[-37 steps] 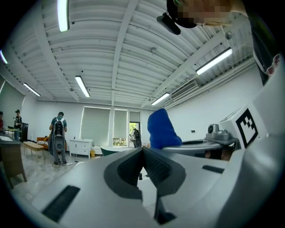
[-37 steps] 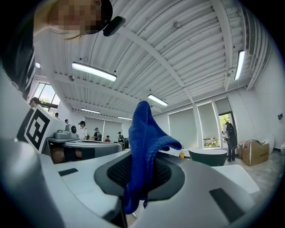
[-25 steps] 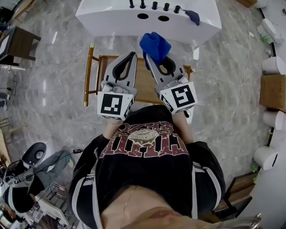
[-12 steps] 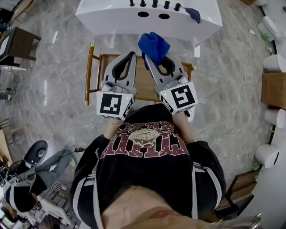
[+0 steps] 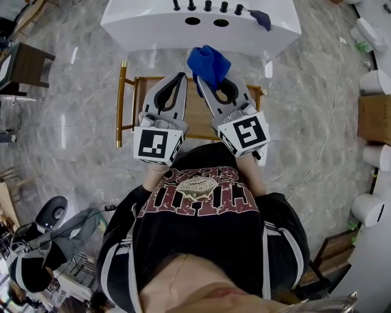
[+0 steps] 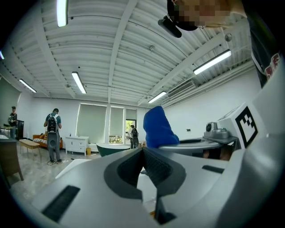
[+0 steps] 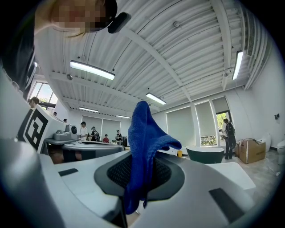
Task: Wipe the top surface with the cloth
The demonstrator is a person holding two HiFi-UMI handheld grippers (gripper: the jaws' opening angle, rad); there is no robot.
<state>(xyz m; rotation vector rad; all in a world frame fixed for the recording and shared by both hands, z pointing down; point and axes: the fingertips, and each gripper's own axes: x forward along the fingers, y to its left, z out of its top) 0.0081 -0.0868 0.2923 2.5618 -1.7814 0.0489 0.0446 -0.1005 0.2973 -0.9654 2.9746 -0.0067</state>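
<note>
A blue cloth (image 5: 209, 62) sticks up from my right gripper (image 5: 199, 78), whose jaws are shut on it. In the right gripper view the cloth (image 7: 144, 142) rises between the pads of the right gripper (image 7: 141, 161) and droops to the right. My left gripper (image 5: 182, 75) is beside it on the left, shut and holding nothing; its own view shows the left gripper (image 6: 143, 149) with jaws meeting and the cloth (image 6: 158, 128) just beyond. Both grippers are held up over a small wooden table top (image 5: 195, 115) with a gold frame (image 5: 121, 103).
A white basin unit (image 5: 153, 27) with two holes and black knobs stands just past the table, with a dark cloth (image 5: 261, 18) on it. There is marble floor all round. A dark side table (image 5: 24, 60) is at left, white cylinders (image 5: 374, 88) and a box (image 5: 372, 125) at right.
Both grippers and the cloth keep nearly the same place and grip. Only the head view has shifted a little.
</note>
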